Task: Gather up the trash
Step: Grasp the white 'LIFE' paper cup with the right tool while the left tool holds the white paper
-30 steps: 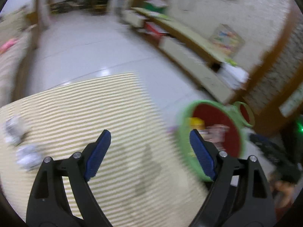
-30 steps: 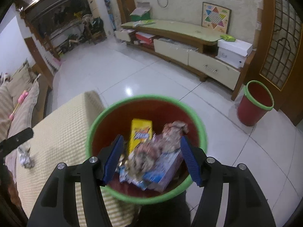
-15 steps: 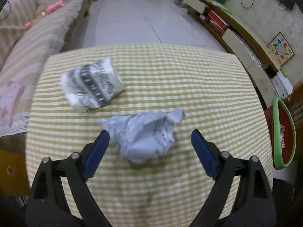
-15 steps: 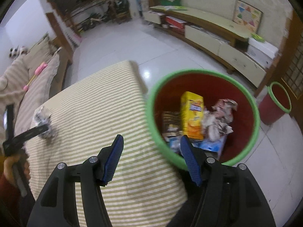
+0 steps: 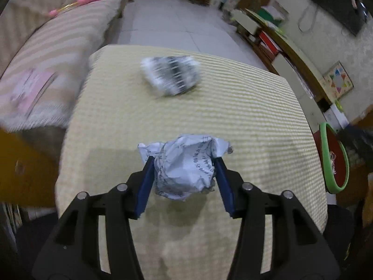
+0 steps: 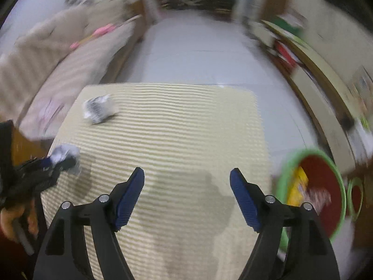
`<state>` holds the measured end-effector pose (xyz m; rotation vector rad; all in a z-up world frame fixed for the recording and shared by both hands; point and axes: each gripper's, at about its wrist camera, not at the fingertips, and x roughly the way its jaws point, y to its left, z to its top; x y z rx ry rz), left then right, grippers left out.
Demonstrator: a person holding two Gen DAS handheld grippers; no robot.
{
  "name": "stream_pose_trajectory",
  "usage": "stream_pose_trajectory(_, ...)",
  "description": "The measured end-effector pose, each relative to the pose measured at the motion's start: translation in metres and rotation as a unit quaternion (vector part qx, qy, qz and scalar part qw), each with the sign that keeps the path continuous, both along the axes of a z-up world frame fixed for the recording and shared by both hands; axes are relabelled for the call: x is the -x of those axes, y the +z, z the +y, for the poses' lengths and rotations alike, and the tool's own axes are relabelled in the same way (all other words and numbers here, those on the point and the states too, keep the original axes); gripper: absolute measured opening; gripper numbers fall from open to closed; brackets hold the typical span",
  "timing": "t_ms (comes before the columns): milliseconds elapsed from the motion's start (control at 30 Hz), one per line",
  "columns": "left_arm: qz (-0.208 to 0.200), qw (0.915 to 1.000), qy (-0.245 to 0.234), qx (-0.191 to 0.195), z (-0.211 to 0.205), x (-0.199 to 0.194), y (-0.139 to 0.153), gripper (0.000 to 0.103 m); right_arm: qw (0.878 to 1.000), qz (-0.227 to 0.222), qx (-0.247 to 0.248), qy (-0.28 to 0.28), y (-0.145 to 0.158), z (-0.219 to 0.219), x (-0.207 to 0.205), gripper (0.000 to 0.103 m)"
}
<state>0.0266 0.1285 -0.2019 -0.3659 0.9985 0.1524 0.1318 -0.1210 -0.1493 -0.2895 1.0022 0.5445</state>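
The left tool (image 5: 184, 168) has just been closing, and its blue pads (image 5: 146, 186) now press on both sides of the crumpled white paper (image 5: 184, 165), which sits low over the near part of the striped table (image 5: 256, 116). The grip takes the ball across its widest part, probably so the loose paper cannot slip out on the way to the bin. The right tool (image 6: 186, 193) has just been opening; it stands wide with nothing between its pads, over the bare middle of the table, likely being readied for the second piece, the black-and-white printed wad (image 6: 99, 108) at the far left corner.

The left wrist view shows the pads on the paper and its printed text up close, but only a sliver of the green-rimmed red bin (image 5: 334, 161) at the right edge. The right wrist view, though blurred, shows the bin (image 6: 312, 186) beside the table with a yellow box and other trash already inside, a second smaller bin (image 6: 355, 198) behind it, and the left tool (image 6: 53, 163) from the side, paper at its tip, a hand (image 6: 14, 219) gripping its handle
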Motion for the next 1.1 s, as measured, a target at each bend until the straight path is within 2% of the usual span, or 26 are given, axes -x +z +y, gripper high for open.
stream_pose_trajectory(133, -0.016, 0.9992, 0.026, 0.024, 0.009, 0.027, -0.006, 0.050, 0.999, 0.012, -0.013, 0.049, -0.008, 0.077, -0.012, 0.074)
stream_pose_trajectory(200, -0.015, 0.9990, 0.030, 0.031, 0.015, 0.036, -0.012, 0.050, 0.997, 0.014, -0.018, 0.070, -0.014, 0.120, -0.018, 0.079)
stream_pose_trajectory(267, -0.011, 0.9986, 0.035, 0.038, 0.018, 0.039, -0.017, 0.050, 0.997, 0.016, -0.015, 0.079, -0.021, 0.154, -0.024, 0.086)
stream_pose_trajectory(433, -0.027, 0.9935, 0.057, 0.094, 0.038, 0.050, -0.027, 0.051, 0.996, 0.033, 0.016, 0.086, -0.049, 0.224, -0.045, 0.088)
stream_pose_trajectory(533, -0.028, 0.9922, 0.057, 0.107, 0.039, 0.051, -0.033, 0.051, 0.997, 0.039, 0.027, 0.068, -0.064, 0.239, -0.055, 0.088)
stream_pose_trajectory(567, -0.028, 0.9921, 0.057, 0.108, 0.039, 0.051, -0.033, 0.051, 0.997, 0.044, 0.029, 0.060, -0.069, 0.242, -0.059, 0.092)
stream_pose_trajectory(633, -0.031, 0.9921, 0.053, 0.110, 0.038, 0.050, -0.034, 0.051, 0.998, 0.027, 0.029, 0.049, -0.071, 0.247, -0.063, 0.096)
stream_pose_trajectory(800, -0.033, 0.9908, 0.052, 0.121, 0.041, 0.049, -0.037, 0.052, 0.998, -0.001, 0.054, 0.044, -0.074, 0.260, -0.070, 0.095)
stream_pose_trajectory(900, -0.033, 0.9900, 0.053, 0.127, 0.042, 0.051, -0.037, 0.052, 0.999, 0.010, 0.032, 0.028, -0.072, 0.257, -0.076, 0.095)
stream_pose_trajectory(1100, -0.031, 0.9895, 0.053, 0.130, 0.044, 0.050, -0.037, 0.052, 0.998, 0.043, 0.033, 0.014, -0.079, 0.251, -0.083, 0.095)
